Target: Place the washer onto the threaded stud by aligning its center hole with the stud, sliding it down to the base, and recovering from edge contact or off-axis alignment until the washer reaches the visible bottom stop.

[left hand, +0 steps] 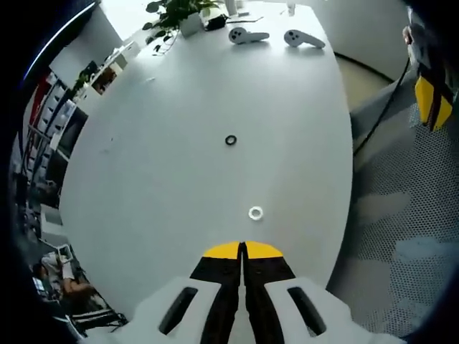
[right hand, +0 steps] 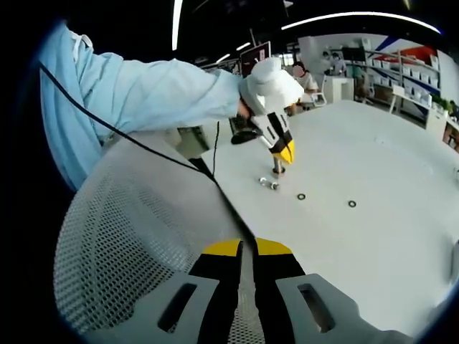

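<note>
White washer lies on the desk, both tools closed

White washer (left hand: 255, 213) lies flat on the white desk (left hand: 165, 179), just ahead of the left tool (left hand: 242, 248), whose jaws are together and hold nothing. A black ring (left hand: 230, 140) lies farther away. The right tool (right hand: 247, 246), jaws nearly together and empty, hangs over a mesh chair (right hand: 136, 236).
</note>
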